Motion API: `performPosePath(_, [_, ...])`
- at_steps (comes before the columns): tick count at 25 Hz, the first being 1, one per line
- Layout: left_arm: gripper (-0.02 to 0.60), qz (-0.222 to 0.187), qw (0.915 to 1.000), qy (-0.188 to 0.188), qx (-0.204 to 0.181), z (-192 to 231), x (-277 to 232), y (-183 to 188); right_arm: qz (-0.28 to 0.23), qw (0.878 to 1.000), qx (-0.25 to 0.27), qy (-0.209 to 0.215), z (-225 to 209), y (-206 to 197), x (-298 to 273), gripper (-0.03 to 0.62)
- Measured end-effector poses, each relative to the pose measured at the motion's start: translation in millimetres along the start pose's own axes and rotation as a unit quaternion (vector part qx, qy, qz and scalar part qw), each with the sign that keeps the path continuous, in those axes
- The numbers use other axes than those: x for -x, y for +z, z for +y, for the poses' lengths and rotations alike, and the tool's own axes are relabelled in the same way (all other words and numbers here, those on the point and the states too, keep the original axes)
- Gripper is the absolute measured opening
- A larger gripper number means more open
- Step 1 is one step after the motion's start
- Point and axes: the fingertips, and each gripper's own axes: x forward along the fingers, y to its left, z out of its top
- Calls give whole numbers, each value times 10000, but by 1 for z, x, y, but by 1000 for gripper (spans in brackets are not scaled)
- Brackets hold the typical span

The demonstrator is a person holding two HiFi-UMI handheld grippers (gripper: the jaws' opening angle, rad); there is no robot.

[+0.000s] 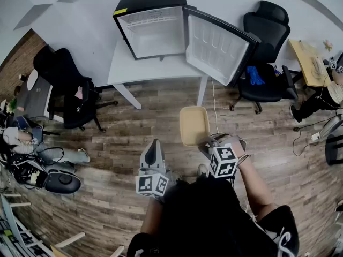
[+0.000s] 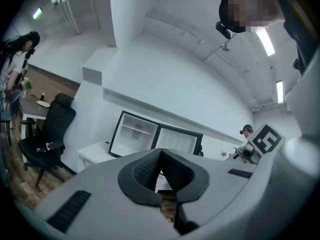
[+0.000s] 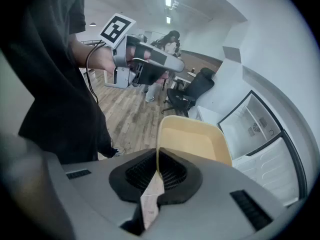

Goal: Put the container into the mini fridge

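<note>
The black mini fridge (image 1: 153, 23) stands on a white table (image 1: 128, 68) with its door (image 1: 217, 48) swung open to the right and its white inside bare. Below it, over the wood floor, hangs a shallow tan container (image 1: 194, 125). My right gripper (image 1: 206, 141) is shut on the container's near rim. In the right gripper view the container (image 3: 200, 139) juts ahead of the right gripper (image 3: 157, 171) toward the fridge (image 3: 250, 121). My left gripper (image 1: 155, 143) is to the container's left, shut and empty. The left gripper (image 2: 161, 171) points at the fridge (image 2: 135, 134).
Black office chairs stand left of the table (image 1: 67, 87) and right of the fridge door (image 1: 265, 52). A white cable (image 1: 214, 103) runs down by the table leg. A seated person (image 1: 29, 138) and gear fill the left side. A desk (image 1: 308, 60) is at the far right.
</note>
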Motion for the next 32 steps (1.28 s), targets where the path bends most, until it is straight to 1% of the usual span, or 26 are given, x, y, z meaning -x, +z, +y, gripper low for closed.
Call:
performPosePath(8, [23,31,10000,18,39,-1,-2,-1,-5,10000,33,27,0,-3,2,29])
performPosePath(19, [23,60,10000,32,15,-9,-6,-3,-211,9997,73,-16,-4,-2,8,29])
performPosePath(24, [23,28,10000,57,-6,-23,-14,-7,-277,9995,176,20,-8,-14,14,29])
performPosePath(32, [23,-50,9996,260,98,-45,-34,-13,-363,9984,391,202,-19,-39,21,29])
